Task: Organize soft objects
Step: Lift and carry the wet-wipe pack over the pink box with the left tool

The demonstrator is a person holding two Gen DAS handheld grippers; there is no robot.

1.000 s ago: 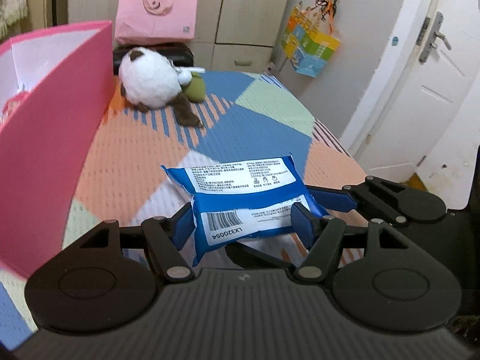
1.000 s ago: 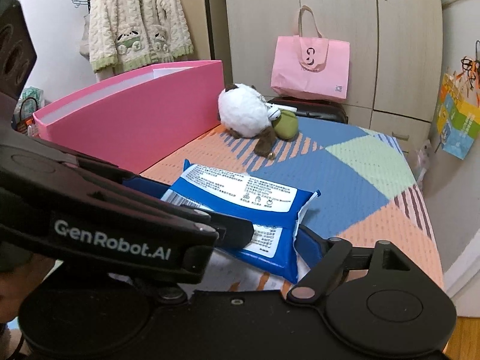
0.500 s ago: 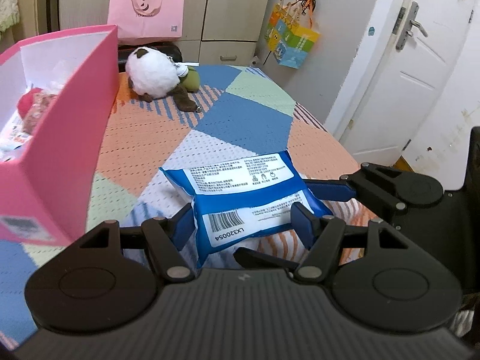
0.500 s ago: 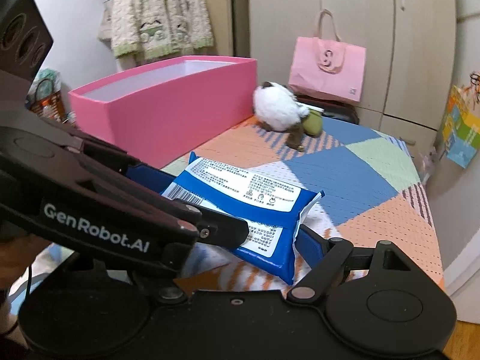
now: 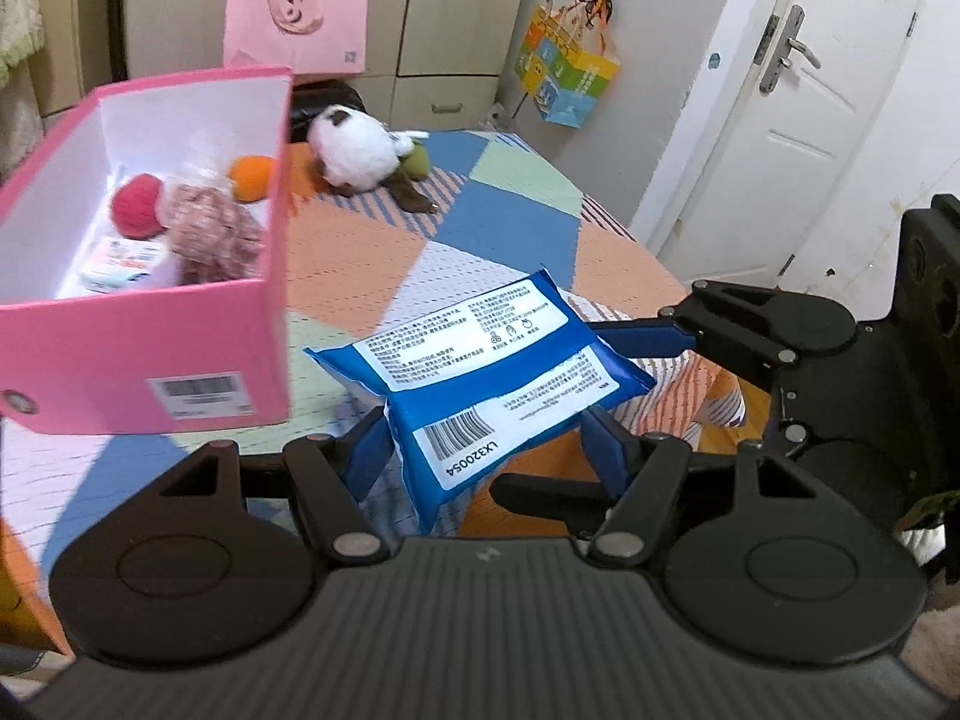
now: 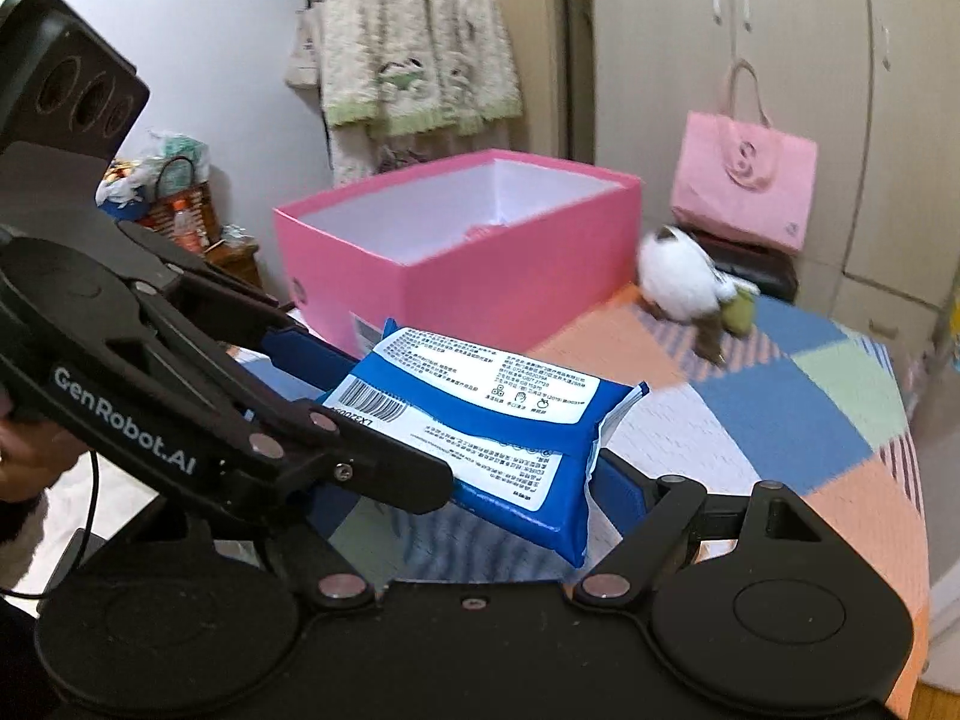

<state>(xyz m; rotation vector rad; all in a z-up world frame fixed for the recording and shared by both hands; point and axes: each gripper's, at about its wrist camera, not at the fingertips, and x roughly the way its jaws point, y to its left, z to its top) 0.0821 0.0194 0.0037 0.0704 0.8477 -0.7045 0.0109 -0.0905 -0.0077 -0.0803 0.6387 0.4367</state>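
Both tongs are gripping one blue wipes pack (image 5: 480, 384), lifted clear of the patchwork table (image 5: 510, 228): the left tongs (image 5: 489, 450) at its barcode end, the right tongs (image 6: 474, 480) across its other end. The transfer step is judged in progress. Next, the pack needs carrying over the pink box (image 5: 138, 354), then releasing among the soft items inside.

One wipes pack (image 5: 480, 384), one pink box (image 5: 198, 324), one plush toy (image 5: 354, 147), perhaps two yarn balls (image 5: 137, 206).
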